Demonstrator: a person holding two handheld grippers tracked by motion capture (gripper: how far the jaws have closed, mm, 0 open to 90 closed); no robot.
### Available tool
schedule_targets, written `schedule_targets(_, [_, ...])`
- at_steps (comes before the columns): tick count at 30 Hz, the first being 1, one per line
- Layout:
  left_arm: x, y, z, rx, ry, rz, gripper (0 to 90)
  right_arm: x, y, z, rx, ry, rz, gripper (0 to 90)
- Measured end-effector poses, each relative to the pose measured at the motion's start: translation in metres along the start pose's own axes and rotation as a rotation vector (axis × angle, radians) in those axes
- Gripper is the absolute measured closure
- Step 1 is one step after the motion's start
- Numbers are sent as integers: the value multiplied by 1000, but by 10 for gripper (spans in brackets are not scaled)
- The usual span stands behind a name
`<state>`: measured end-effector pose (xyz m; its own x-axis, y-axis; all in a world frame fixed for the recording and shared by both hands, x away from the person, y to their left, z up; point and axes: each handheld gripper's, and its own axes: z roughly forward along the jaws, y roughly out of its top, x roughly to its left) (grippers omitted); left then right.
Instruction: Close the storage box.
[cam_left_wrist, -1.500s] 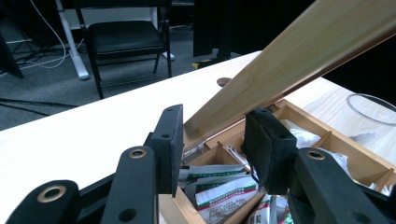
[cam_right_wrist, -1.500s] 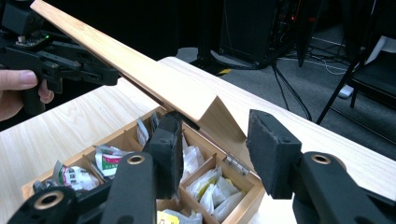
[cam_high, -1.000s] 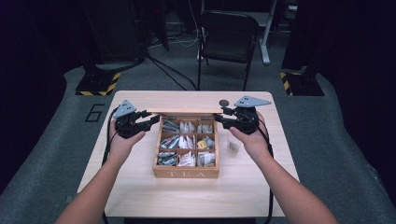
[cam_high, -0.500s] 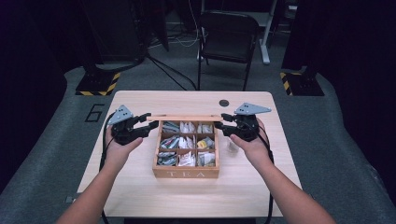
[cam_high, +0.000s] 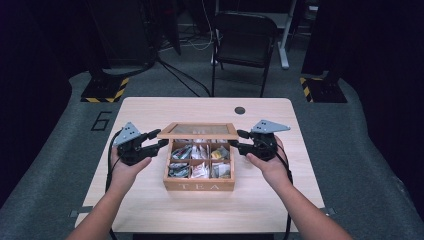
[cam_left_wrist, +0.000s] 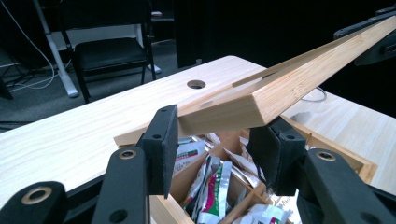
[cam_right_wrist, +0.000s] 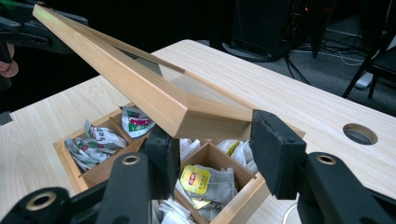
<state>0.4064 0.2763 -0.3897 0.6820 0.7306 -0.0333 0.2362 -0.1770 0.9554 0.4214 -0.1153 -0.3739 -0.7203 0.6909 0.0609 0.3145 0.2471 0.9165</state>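
Both grippers clamp the wooden lid (cam_high: 198, 131) by its front corners — left gripper (cam_high: 159, 144), right gripper (cam_high: 234, 140) — holding it half-raised over the tea box (cam_high: 200, 185) at mid-table. Each gripper view shows the bags (cam_right_wrist: 201, 179) underneath, plus pads pressing the lid's corner; from above that contact is too small to see. A second ago the lid stood upright — now it has swung down toward the person.

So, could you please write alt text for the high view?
Two hand-held grippers, left gripper and right gripper, grip the ends of a wooden lid above an open wooden tea box full of tea bags, on a light wooden table.
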Motion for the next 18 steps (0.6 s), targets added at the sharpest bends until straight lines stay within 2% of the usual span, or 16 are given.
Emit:
schedule_targets(3, [-1,-5,-2,-9,-3,-4,532,3,-5,0,-6,-6,-4,525])
schedule_targets(9, [-6,-17,-4,-13,-5,-7,535,9,-16,-1,-8,-23,-47,523])
schedule_targets(14, [-9,-25,-5,-12,0,-3,535,11,-26,-1,-9,-19,-40,512])
schedule_targets(18, [-12,-31,-7,-8,3,21,539,13,-33,0,-11,-19,-40,507])
